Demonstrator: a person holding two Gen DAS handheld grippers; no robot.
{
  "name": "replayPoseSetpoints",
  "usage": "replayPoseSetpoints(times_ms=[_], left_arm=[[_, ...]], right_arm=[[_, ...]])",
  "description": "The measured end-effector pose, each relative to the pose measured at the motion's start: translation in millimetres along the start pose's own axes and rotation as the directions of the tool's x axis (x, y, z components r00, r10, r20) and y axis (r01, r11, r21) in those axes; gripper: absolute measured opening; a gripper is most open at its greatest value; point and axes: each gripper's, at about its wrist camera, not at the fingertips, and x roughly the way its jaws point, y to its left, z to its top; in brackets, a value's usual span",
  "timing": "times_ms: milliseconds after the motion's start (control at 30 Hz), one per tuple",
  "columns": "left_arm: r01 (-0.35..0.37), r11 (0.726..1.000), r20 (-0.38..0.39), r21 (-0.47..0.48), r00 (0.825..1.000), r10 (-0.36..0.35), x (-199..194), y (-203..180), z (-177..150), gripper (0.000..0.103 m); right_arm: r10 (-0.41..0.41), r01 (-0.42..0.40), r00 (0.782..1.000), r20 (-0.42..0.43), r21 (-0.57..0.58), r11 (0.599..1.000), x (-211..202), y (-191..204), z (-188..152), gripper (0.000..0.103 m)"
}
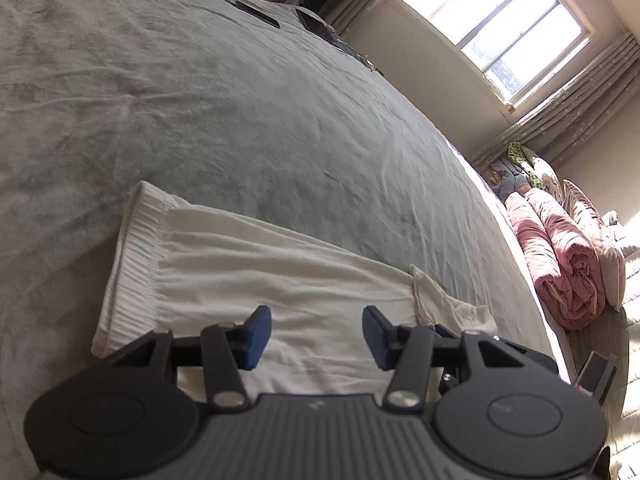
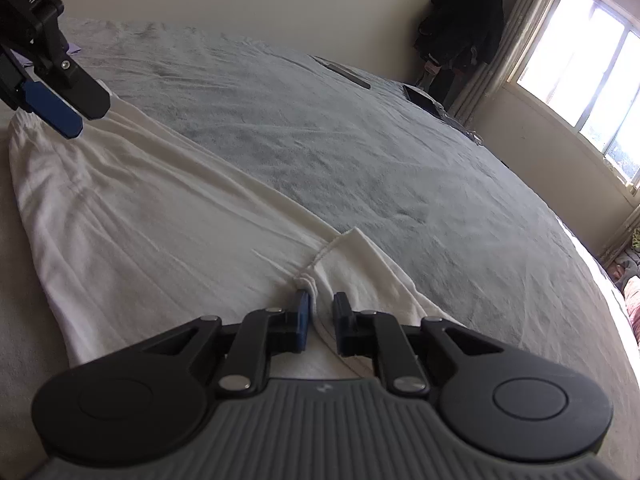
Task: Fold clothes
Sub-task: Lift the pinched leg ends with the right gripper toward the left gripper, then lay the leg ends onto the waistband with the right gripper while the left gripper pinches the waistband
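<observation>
A white garment (image 1: 248, 264) with a ribbed elastic band (image 1: 132, 264) lies flat on the grey bed cover (image 1: 240, 100). My left gripper (image 1: 316, 320) hovers over its near part, jaws wide open with nothing between them. In the right wrist view the same garment (image 2: 160, 220) stretches from the upper left down to my right gripper (image 2: 322, 314). That gripper's blue pads (image 2: 303, 316) stand close together on a raised fold at the garment's near edge. The left gripper (image 2: 60, 96) shows at the top left, above the banded end.
Flat dark objects (image 1: 256, 12) lie at the bed's far edge. A rolled pink quilt (image 1: 560, 264) and pillows sit past the right side of the bed. Dark clothes (image 2: 464, 20) hang by the curtained window (image 2: 580, 60).
</observation>
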Motion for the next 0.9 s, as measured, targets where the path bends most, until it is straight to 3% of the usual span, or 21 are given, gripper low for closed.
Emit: replayPoseSetpoints(times_ms=[200, 300, 433, 733, 900], left_arm=[[0.017, 1.0, 0.001, -0.006, 1.0, -0.017, -2.0, 1.1, -0.3, 0.052], [0.066, 0.997, -0.009, -0.051, 0.998, -0.066, 0.3, 4.0, -1.5, 0.052], [0.158, 0.978, -0.04, -0.135, 0.986, -0.165, 6.7, 6.4, -7.6, 0.052], [0.248, 0.949, -0.069, -0.194, 0.962, -0.266, 26.1, -7.4, -18.4, 0.055], [0.31, 0.902, -0.085, -0.301, 0.933, -0.349, 50.0, -17.8, -17.5, 0.056]], right_arm=[[-0.072, 0.061, 0.992, 0.105, 0.105, 0.993, -36.5, -5.6, 2.0, 0.005], [-0.109, 0.084, 0.979, 0.173, 0.143, 0.986, -60.5, -1.5, 8.3, 0.005], [-0.071, 0.058, 0.987, 0.145, 0.092, 0.994, -60.9, 17.8, 0.5, 0.005], [-0.087, 0.073, 0.982, 0.166, 0.092, 0.993, -68.6, 28.1, -2.5, 0.005], [-0.092, 0.078, 0.978, 0.189, 0.08, 0.994, -72.9, 33.0, 2.0, 0.005]])
